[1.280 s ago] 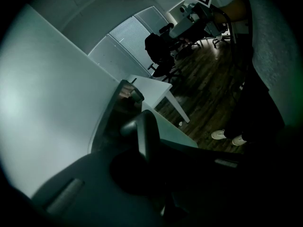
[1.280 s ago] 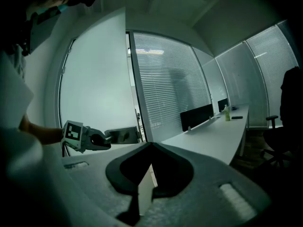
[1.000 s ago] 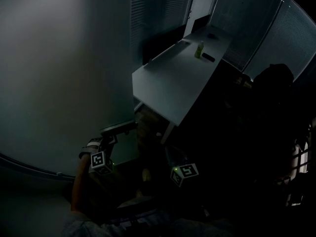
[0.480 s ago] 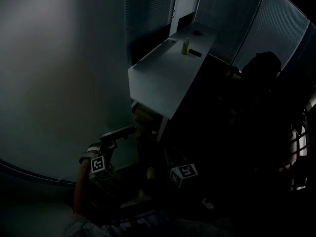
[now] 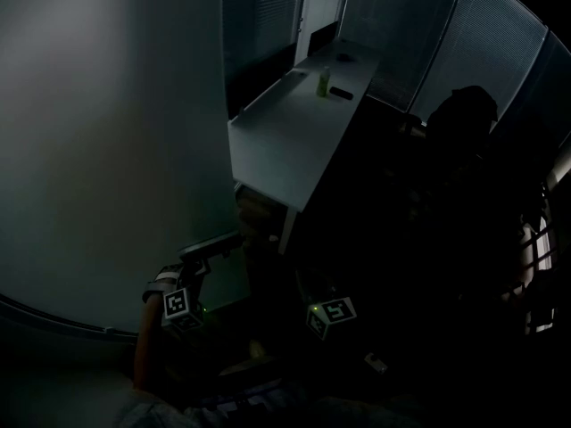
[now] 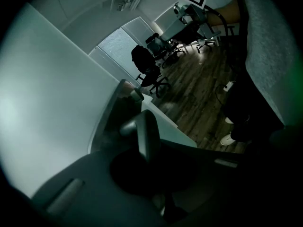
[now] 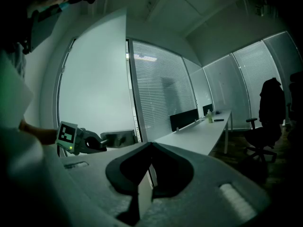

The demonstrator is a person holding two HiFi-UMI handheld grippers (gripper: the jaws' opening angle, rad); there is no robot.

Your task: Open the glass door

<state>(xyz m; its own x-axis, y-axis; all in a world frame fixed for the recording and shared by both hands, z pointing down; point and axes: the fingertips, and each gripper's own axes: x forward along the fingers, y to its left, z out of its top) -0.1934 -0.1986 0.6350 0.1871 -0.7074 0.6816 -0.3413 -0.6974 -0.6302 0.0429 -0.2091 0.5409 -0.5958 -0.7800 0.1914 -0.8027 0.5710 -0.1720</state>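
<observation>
1. The frosted glass door fills the left of the head view, with its door handle low at its right edge.
2. The left gripper is clamped on that handle, and the forearm reaches up to it from below.
3. The right gripper hangs just beside it, pointing nearly level, jaws together and empty.
4. Beyond, a long white desk carries a green bottle. An office chair stands near it, and blinds line the dim room above a wooden floor.
</observation>
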